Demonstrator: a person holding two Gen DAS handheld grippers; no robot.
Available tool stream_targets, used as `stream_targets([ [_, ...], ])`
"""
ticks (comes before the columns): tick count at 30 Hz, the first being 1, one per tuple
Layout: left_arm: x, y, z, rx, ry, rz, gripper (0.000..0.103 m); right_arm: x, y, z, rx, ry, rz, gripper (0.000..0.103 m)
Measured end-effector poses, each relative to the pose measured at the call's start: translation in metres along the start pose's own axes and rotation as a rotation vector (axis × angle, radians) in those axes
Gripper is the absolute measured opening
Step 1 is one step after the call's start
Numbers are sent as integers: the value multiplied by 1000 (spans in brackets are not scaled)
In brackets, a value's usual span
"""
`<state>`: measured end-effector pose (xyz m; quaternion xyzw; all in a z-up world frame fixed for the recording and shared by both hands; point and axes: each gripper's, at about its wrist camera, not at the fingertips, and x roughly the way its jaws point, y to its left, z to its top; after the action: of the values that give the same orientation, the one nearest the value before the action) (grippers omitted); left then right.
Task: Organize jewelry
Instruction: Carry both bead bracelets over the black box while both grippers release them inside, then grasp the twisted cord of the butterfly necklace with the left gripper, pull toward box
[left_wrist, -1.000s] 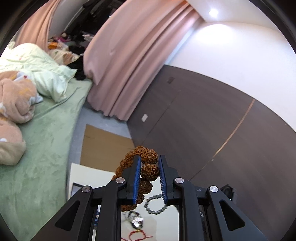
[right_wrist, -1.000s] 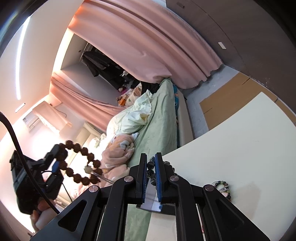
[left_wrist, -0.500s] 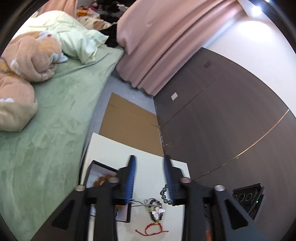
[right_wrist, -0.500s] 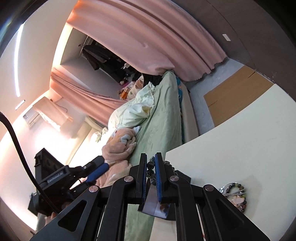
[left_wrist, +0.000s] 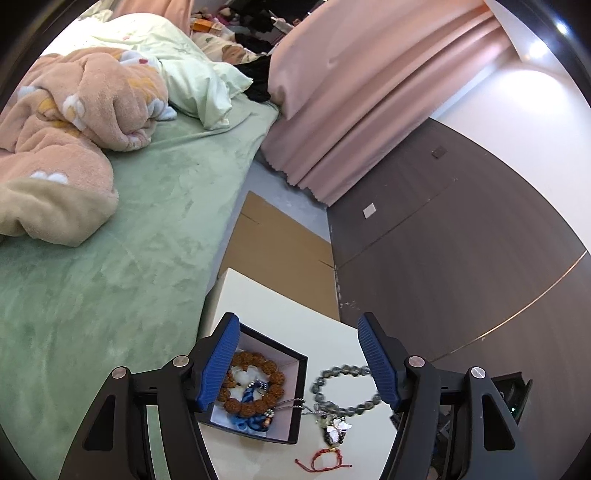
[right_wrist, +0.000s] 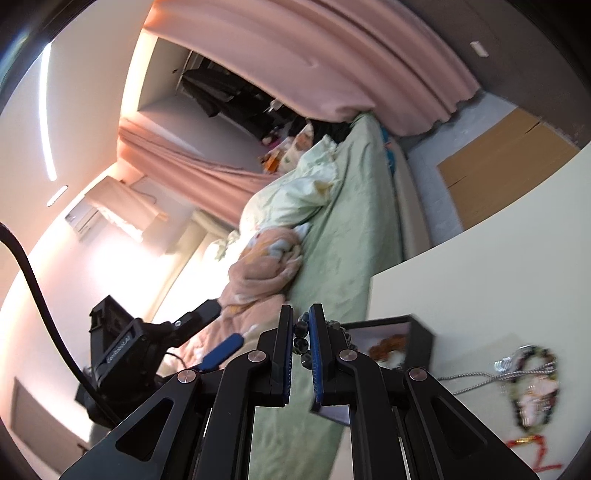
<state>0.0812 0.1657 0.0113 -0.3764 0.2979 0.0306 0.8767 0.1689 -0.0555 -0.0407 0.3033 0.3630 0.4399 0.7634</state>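
Observation:
My left gripper (left_wrist: 299, 358) is open and empty above the white table (left_wrist: 273, 314). Below it a black jewelry box (left_wrist: 295, 432) holds the brown bead bracelet (left_wrist: 255, 384) and a blue piece. A grey bead bracelet (left_wrist: 345, 387), a butterfly pendant (left_wrist: 338, 428) and a red string bracelet (left_wrist: 327, 459) lie on the table right of the box. My right gripper (right_wrist: 301, 325) is shut on a dark bead bracelet (right_wrist: 301, 341). The box (right_wrist: 417, 339) and the loose pieces (right_wrist: 532, 384) also show in the right wrist view. The left gripper (right_wrist: 218, 350) appears there at left.
A bed with a green sheet (left_wrist: 110, 266), a pink blanket (left_wrist: 74, 110) and pillows lies left of the table. Pink curtains (left_wrist: 362, 92) and a dark wall panel (left_wrist: 461, 240) stand behind. Cardboard (left_wrist: 280, 243) lies on the floor.
My left gripper opened and let the brown bead bracelet drop into the black box, then tilted down over the table. My right gripper kept its hold on the dark beads.

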Motion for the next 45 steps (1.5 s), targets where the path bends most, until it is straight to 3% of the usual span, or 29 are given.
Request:
stream_targets([
  [2, -1, 0, 0, 6, -5, 6, 67, 11, 6, -4, -14, 32, -15, 12],
  [4, -3, 0, -1, 8, -5, 7, 67, 20, 7, -5, -29, 85, -66, 30],
  [5, -3, 0, -1, 7, -3, 7, 67, 21, 5, -5, -24, 107, -85, 52],
  [6, -2, 1, -2, 7, -2, 8, 67, 19, 1, -5, -9, 109, -101, 66],
  [7, -2, 1, -2, 8, -1, 10, 67, 14, -4, -4, 5, 101, -114, 68],
  [17, 6, -12, -20, 46, 33, 11, 67, -55, -30, 12, 39, 40, -245, 69],
  [34, 42, -65, -76, 239, 138, 10, 67, -107, -59, 7, 106, 35, -387, 69],
  [45, 87, -85, -111, 408, 265, 60, 39, -132, -81, -2, 208, 39, -425, 68],
])
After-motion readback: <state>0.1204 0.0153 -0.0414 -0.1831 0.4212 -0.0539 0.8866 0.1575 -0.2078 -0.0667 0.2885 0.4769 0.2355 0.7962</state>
